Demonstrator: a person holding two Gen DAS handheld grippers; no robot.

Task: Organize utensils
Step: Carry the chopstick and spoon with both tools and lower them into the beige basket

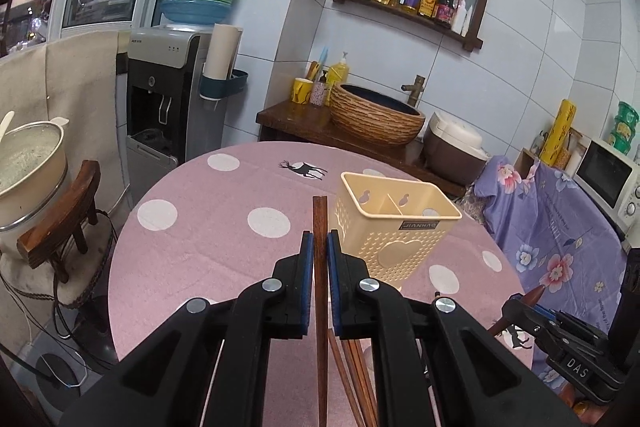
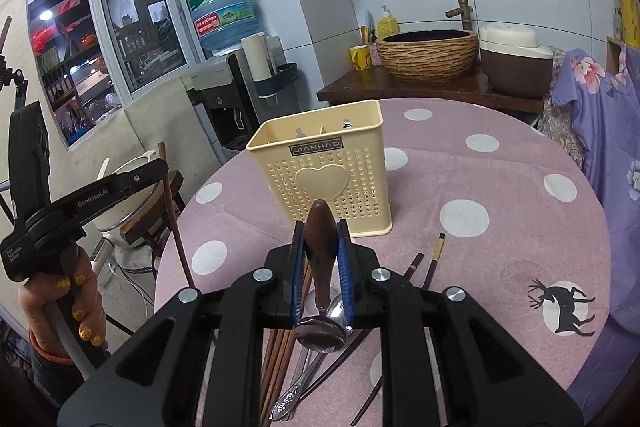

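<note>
A cream plastic utensil holder [image 1: 394, 227] [image 2: 326, 169] stands upright on the pink dotted table [image 1: 200, 247]. My left gripper [image 1: 319, 243] is shut on a brown wooden chopstick [image 1: 320, 291], held up left of the holder; it shows in the right wrist view [image 2: 176, 215]. My right gripper [image 2: 322, 231] is shut on the brown handle of a spoon [image 2: 320, 255], bowl toward me, in front of the holder. Several wooden chopsticks [image 2: 280, 355], a steel spoon [image 2: 296, 387] and dark chopsticks [image 2: 434, 259] lie on the table below.
A water dispenser [image 1: 168, 95] and a pot on a stool [image 1: 28, 171] stand to the left. A basin counter [image 1: 372, 115] and rice cooker [image 2: 516, 63] lie behind the table. A purple floral cloth [image 2: 608, 131] covers furniture at the right.
</note>
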